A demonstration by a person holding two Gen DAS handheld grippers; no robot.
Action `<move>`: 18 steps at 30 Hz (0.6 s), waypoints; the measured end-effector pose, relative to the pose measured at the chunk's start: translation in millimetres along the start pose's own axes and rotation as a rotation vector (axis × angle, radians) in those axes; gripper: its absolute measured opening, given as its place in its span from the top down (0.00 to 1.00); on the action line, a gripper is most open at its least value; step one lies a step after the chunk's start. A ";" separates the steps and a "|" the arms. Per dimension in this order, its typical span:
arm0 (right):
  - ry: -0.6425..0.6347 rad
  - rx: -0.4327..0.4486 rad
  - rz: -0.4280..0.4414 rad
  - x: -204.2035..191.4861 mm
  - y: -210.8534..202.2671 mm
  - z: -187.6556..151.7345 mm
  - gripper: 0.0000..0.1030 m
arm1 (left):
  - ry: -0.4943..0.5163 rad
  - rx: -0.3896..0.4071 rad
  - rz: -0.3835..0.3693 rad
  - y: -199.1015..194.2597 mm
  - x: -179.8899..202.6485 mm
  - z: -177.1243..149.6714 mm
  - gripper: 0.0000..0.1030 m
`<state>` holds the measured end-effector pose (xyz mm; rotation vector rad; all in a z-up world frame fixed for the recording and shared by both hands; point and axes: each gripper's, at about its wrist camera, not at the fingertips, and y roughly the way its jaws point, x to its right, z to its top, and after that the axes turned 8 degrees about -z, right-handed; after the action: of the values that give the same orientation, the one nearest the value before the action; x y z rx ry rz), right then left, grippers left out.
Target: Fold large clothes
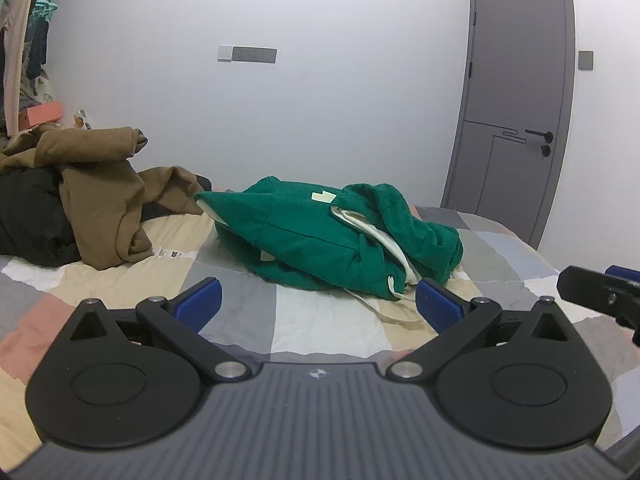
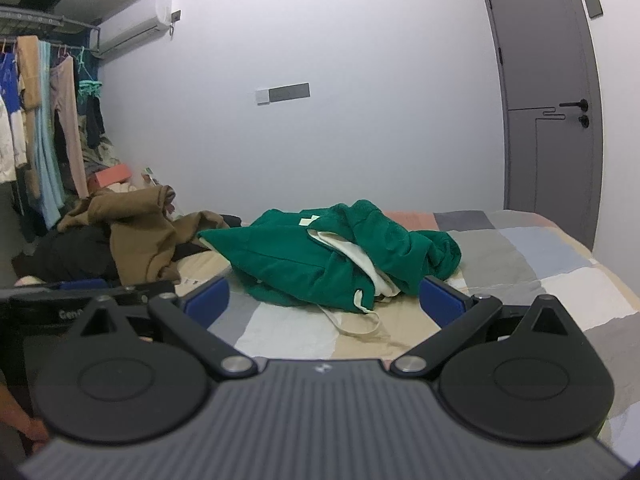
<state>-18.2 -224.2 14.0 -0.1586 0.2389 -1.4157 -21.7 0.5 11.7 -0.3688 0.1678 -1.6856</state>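
A green hoodie [image 1: 320,236] lies crumpled in a heap near the middle of a bed [image 1: 328,320] covered in a patchwork quilt of grey, beige, white and pink squares. Its cream lining shows at the folds, and a pale drawstring [image 1: 384,312] trails off the heap onto the quilt toward the near edge.

Both grippers hover low over the near part of the bed, pointing at the hoodie and apart from it. The left gripper [image 1: 318,304] has its jaws spread wide, blue pads facing each other, nothing between them. The right gripper [image 2: 324,302] is spread the same way and holds nothing; in the left wrist view its black tip [image 1: 600,292] shows at the right edge, beside the left gripper.

Toward the far left corner of the bed sits a pile of a brown garment [image 2: 136,236] draped over black clothing [image 1: 32,216]. Behind it, clothes hang on a rack [image 2: 44,128] under a wall air conditioner [image 2: 136,24]. A grey door [image 2: 548,92] stands closed in the white wall at right.
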 end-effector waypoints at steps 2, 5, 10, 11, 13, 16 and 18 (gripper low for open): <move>0.007 0.000 0.003 0.2 0.8 -0.5 0.00 | -0.002 0.000 -0.001 0.5 -0.9 0.3 0.00; 0.015 -0.004 -0.002 1.8 4.0 -2.3 0.00 | -0.007 -0.003 -0.006 2.4 -2.0 -0.1 0.00; 0.015 -0.011 0.005 2.1 8.3 -4.4 0.00 | -0.009 -0.009 -0.010 6.8 -4.0 -1.4 0.00; 0.013 -0.012 0.007 2.2 9.3 -4.8 0.00 | -0.010 -0.011 -0.012 7.5 -5.5 -1.6 0.00; 0.011 -0.014 0.005 2.5 11.6 -6.1 0.00 | -0.010 -0.013 -0.011 10.6 -7.0 -1.7 0.00; 0.030 -0.020 0.001 5.6 17.9 -7.8 0.00 | -0.006 -0.025 0.000 19.8 -9.1 -2.1 0.00; 0.049 -0.031 0.004 7.8 23.7 -7.9 0.00 | 0.002 -0.037 0.010 28.0 -9.3 -2.3 0.00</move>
<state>3.5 -228.1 -0.1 -0.1487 0.3018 -1.4134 4.7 5.2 -0.7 -0.3928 0.2026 -1.6747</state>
